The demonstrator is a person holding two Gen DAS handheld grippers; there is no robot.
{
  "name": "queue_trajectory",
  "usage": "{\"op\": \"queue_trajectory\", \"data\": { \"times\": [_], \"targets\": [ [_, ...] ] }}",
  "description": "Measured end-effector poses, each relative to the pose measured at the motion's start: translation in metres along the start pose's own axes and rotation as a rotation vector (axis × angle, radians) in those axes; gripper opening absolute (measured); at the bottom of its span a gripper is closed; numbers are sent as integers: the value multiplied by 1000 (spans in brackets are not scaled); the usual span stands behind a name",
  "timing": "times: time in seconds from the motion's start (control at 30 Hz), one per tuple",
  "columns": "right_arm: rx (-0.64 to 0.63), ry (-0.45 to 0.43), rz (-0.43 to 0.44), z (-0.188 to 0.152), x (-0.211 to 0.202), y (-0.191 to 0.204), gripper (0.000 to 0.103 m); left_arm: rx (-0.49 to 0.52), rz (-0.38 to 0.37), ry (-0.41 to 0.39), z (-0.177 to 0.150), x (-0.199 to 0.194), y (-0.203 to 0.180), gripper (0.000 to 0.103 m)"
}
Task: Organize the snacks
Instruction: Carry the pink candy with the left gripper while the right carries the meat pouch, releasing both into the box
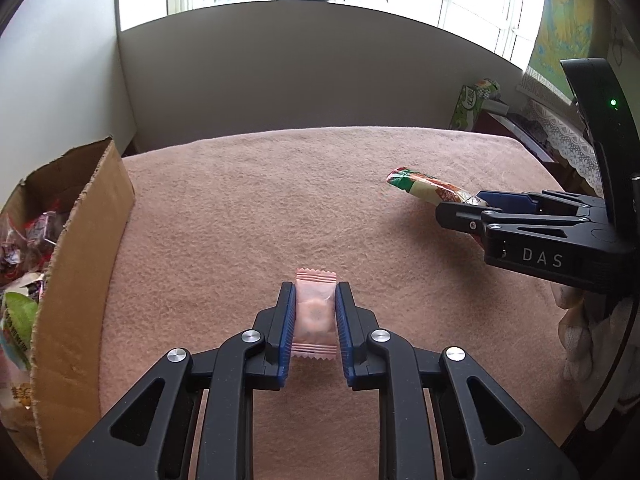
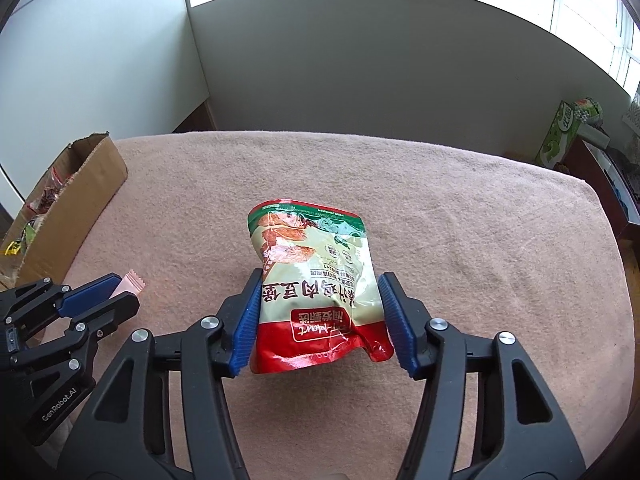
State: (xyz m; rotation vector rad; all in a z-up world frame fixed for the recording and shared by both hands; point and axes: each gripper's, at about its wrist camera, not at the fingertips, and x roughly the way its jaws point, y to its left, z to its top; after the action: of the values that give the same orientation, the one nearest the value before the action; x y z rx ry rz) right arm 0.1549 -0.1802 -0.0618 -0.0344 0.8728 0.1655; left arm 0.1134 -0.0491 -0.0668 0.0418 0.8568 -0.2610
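A: Left claw [image 1: 315, 312]?
B: Pinching the pink candy packet [image 1: 315, 314] between its pads, cardboard box [image 1: 80, 240] off to its left.
A: Right claw [image 2: 322, 316]?
B: Clamped on the snack pouch [image 2: 316, 280], lifted above the counter [image 2: 460, 220].

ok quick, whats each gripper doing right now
left gripper: shut on the small pink snack packet.
right gripper: shut on the red and green snack bag, lifted off the pink cloth.

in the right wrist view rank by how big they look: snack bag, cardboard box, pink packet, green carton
1. snack bag, though it is nearest the camera
2. cardboard box
3. green carton
4. pink packet, partly hidden
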Motion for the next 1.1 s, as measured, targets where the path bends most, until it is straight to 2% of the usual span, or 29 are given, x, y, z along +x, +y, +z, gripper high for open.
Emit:
{"op": "queue_trajectory", "data": {
  "times": [0.37, 0.6, 1.1],
  "targets": [
    [-24, -112, 55, 12, -52, 30, 59, -25, -11, -105, -3, -46, 7, 18],
    [-57, -168, 106, 26, -72, 72, 59, -45, -6, -181, -6, -81, 23, 18],
    [-122, -181, 211, 41, -67, 164, 59, -136, 58, -264, -17, -119, 84, 18]
  ]
}}
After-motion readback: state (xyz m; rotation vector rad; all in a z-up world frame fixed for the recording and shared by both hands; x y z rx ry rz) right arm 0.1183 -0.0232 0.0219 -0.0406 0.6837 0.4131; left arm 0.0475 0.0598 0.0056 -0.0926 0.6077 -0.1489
